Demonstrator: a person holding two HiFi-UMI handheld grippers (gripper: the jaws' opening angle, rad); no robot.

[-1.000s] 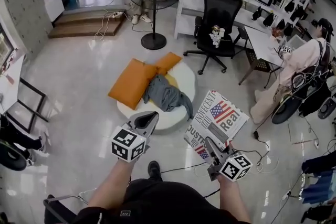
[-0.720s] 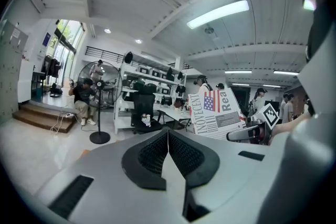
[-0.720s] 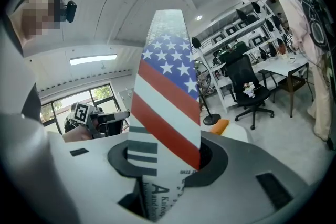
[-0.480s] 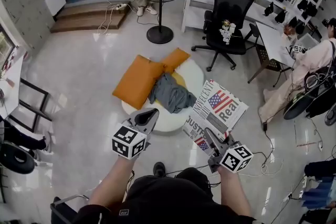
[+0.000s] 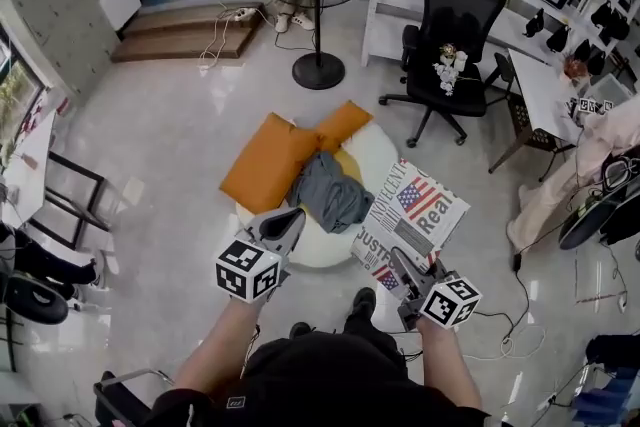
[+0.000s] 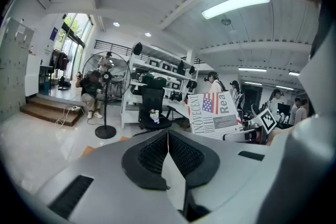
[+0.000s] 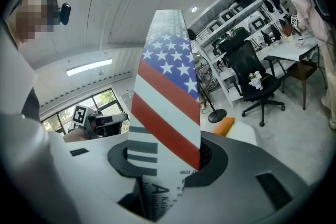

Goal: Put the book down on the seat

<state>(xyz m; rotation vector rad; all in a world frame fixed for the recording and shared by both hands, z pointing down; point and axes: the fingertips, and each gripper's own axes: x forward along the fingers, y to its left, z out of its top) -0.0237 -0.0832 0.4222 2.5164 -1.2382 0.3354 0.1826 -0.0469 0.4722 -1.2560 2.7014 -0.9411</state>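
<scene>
**Red-white-and-blue book (image 5: 412,213) clamped beside the white seat (image 5: 312,248)**

The right gripper (image 5: 403,265) is closed on the book's lower edge and holds it up off the floor. The tilted cover shows flag stars and stripes, the word "Real" and a line starting "JUST". In the head view the book overlaps the round seat's right rim. Orange cushions (image 5: 268,163) and a grey garment (image 5: 330,195) lie on the seat. The left gripper (image 5: 289,223) has its jaws pressed together with nothing between them.

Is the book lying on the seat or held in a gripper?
Held. The right gripper is shut on the book, lifted and not resting on the white seat.
</scene>
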